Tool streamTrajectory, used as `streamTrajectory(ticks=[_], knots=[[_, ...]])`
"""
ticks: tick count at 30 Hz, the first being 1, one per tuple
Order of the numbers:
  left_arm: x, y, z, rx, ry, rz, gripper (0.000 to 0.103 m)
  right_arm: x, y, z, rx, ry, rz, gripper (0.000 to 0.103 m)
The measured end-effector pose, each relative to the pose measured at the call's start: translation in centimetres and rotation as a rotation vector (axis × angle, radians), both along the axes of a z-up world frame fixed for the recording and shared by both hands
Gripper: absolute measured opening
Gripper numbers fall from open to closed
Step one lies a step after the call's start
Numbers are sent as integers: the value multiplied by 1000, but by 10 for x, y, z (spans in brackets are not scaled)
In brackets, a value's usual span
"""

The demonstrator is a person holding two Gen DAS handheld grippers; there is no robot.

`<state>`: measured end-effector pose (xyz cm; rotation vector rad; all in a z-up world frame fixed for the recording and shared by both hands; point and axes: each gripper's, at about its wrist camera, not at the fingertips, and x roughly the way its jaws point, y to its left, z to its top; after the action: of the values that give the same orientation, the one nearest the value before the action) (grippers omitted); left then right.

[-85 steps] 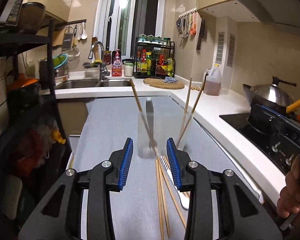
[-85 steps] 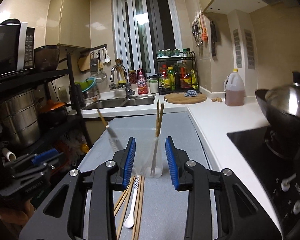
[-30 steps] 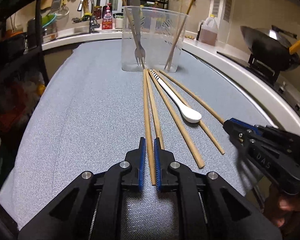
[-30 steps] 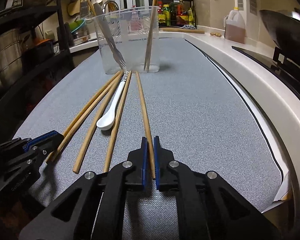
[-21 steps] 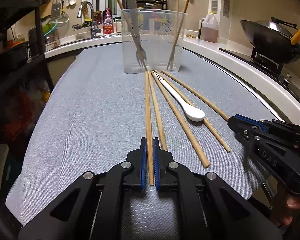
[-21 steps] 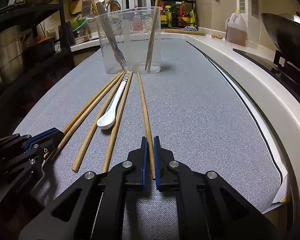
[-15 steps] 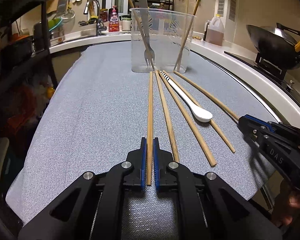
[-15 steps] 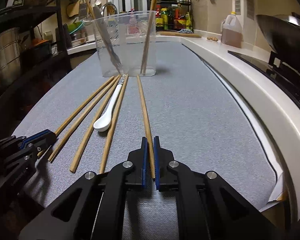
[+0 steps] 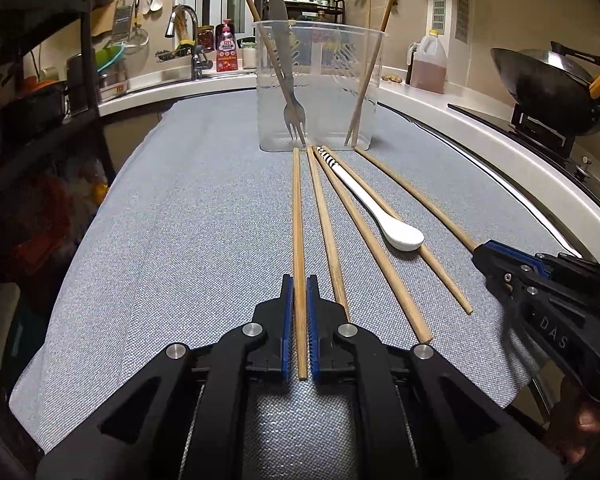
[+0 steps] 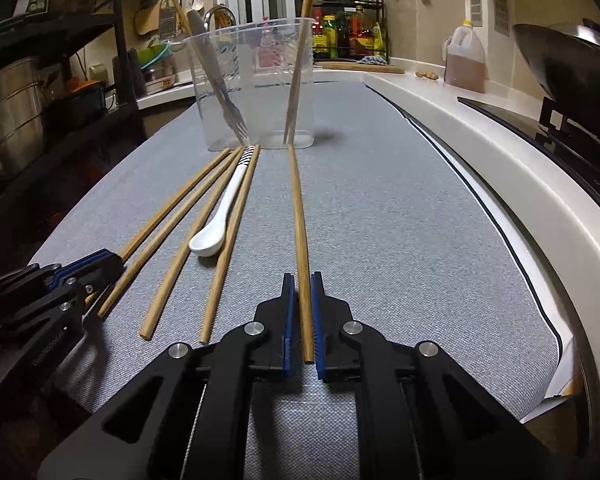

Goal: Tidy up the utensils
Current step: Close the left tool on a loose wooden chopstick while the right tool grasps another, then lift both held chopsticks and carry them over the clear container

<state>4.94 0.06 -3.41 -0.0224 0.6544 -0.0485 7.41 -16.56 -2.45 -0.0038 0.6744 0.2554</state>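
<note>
While both my tongs sit low on the grey mat (image 9: 188,208), each is pinched nearly shut on the near end of a chopstick. L gripper (image 9: 300,300) has the stick (image 9: 298,216) farthest left of the row; R gripper (image 10: 302,296) has the one (image 10: 298,208) farthest right, set apart from the rest. Both sticks lie flat w/ far tips just short of the cup (image 9: 320,88).

Progress, as I judge it: part done. Cup already holds a fork (image 9: 290,92) plus abt 3 chopsticks leaning on its walls. Left on the mat in front of the cup: my 2 gripped sticks, 3 more loose sticks between them, and the white spoon (image 9: 380,212), its striped handle end almost touching the cup base, bowl toward me. So roughly 6 pcs to go; neither held stick is lifted yet.

Writing: "DAS" in grey on the R gripper body seen from the L cam (image 9: 556,332); faint lettering on the L gripper body from the R cam, not legible to me. Red bottle (image 9: 226,50) behind the cup by the sink has a label, too small to read.
</note>
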Motion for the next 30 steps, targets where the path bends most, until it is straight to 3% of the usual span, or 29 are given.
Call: streamTrajectory(ticks=[7, 17, 30], knots=[[-3, 8, 0, -16, 5, 46, 7, -1, 0, 1, 9, -3, -8, 6], [-2, 6, -1, -5, -3, 44, 7, -1, 2, 0, 20, -2, 2, 9], [-2, 8, -1, -12, -6, 46, 7, -2, 2, 1, 22, -8, 6, 6]])
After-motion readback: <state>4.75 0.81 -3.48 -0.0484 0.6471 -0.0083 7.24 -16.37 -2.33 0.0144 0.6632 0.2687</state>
